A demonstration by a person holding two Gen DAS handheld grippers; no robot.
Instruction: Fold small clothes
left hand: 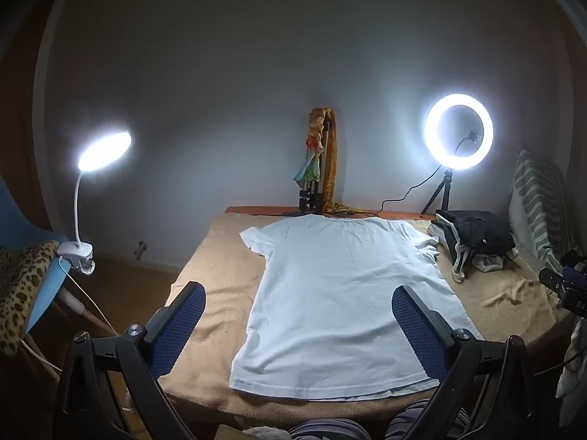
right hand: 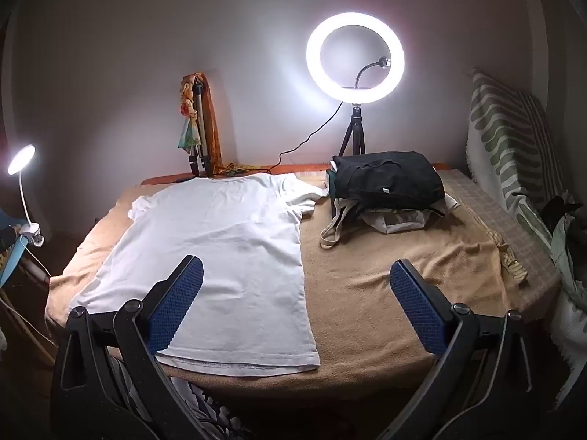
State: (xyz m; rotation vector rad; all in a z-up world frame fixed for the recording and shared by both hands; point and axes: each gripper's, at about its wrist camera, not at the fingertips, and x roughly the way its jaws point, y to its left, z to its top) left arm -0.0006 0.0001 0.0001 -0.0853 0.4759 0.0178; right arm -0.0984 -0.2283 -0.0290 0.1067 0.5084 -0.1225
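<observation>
With both the left gripper [left hand: 299,315] and right gripper [right hand: 295,286] hovering wide-jawed over the flat white cotton T-shirt [left hand: 341,304] lying mid-bed, its far right sleeve is risking snagging the dark folded clothes pile [right hand: 385,183].

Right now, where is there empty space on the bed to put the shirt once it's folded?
The biggest bare patch of tan blanket lies between the white T-shirt and the checked cloth, in front of the clothes pile. A narrower strip runs along the shirt's other side. The far corner by the pile and ring light is crowded.
</observation>
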